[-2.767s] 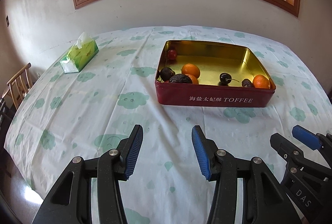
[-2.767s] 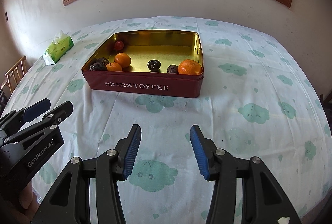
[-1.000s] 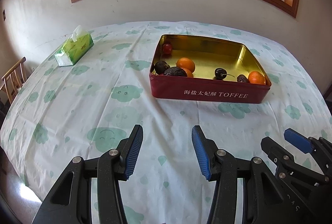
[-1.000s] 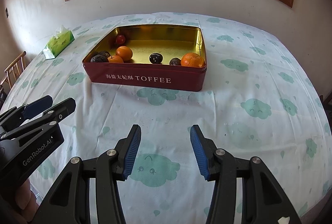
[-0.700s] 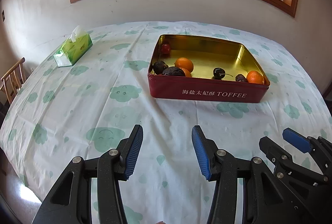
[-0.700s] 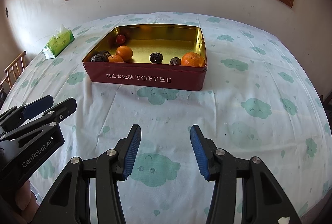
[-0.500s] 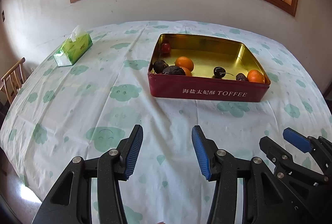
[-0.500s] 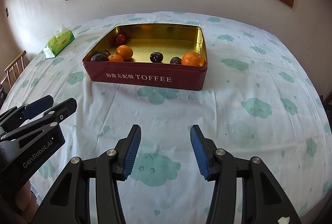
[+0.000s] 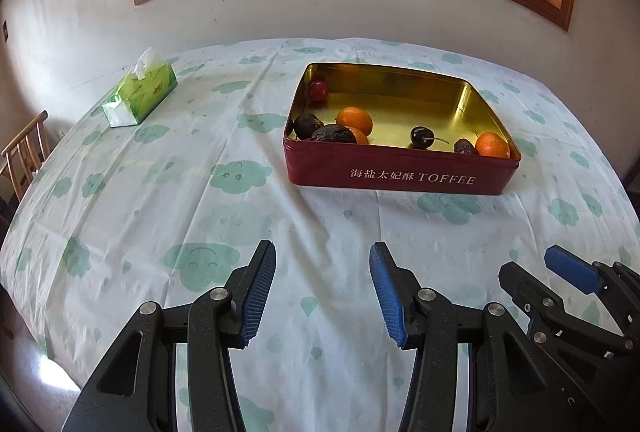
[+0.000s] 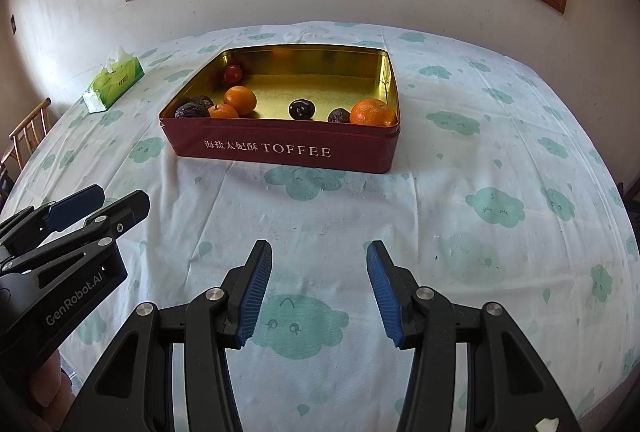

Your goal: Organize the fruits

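Note:
A red toffee tin [image 9: 400,176] [image 10: 280,152] with a gold inside stands on the table ahead of both grippers. In it lie an orange [image 10: 373,113] at the right front, two more oranges [image 10: 240,100], a dark cherry [image 10: 301,109], a red fruit [image 10: 233,73] at the back left, and dark wrinkled fruits [image 10: 191,109]. My left gripper [image 9: 322,288] is open and empty above the cloth, short of the tin. My right gripper [image 10: 319,286] is open and empty, also short of the tin.
A green tissue box [image 9: 140,94] [image 10: 114,84] sits at the far left of the table. A wooden chair [image 9: 24,152] stands off the left edge. A cloud-print cloth [image 10: 496,208] covers the table; a wall and window lie behind.
Both views have held nearly still over the last second. Since 2.8 s ago both grippers drew back slightly, so the tin sits a little higher and farther.

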Demonstrator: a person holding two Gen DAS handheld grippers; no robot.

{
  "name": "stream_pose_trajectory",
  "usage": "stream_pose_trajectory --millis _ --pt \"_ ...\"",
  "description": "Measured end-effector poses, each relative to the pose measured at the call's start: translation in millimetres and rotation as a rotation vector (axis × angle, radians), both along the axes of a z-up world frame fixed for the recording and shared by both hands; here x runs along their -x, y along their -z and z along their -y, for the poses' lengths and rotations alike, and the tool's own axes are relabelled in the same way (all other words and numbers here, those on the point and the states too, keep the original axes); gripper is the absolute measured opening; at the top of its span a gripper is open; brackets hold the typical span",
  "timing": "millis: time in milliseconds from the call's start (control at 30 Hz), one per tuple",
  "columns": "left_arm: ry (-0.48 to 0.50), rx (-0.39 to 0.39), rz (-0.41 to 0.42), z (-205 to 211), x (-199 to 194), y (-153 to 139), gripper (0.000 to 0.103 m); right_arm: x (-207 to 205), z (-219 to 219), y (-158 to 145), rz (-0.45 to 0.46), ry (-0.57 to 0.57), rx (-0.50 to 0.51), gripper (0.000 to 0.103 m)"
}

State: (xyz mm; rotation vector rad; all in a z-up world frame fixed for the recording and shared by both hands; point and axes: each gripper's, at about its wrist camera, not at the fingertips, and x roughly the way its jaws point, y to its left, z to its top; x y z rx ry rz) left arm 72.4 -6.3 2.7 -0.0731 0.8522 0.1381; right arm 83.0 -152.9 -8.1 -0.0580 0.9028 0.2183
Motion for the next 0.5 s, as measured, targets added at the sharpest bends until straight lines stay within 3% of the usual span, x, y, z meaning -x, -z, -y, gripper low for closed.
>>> stream_pose_trajectory --millis 500 --pt "-0.002 -0.010 -0.007 -0.1 -0.8 1.5 0.050 0.3 -0.7 2.0 -0.002 0.000 0.000 0.047"
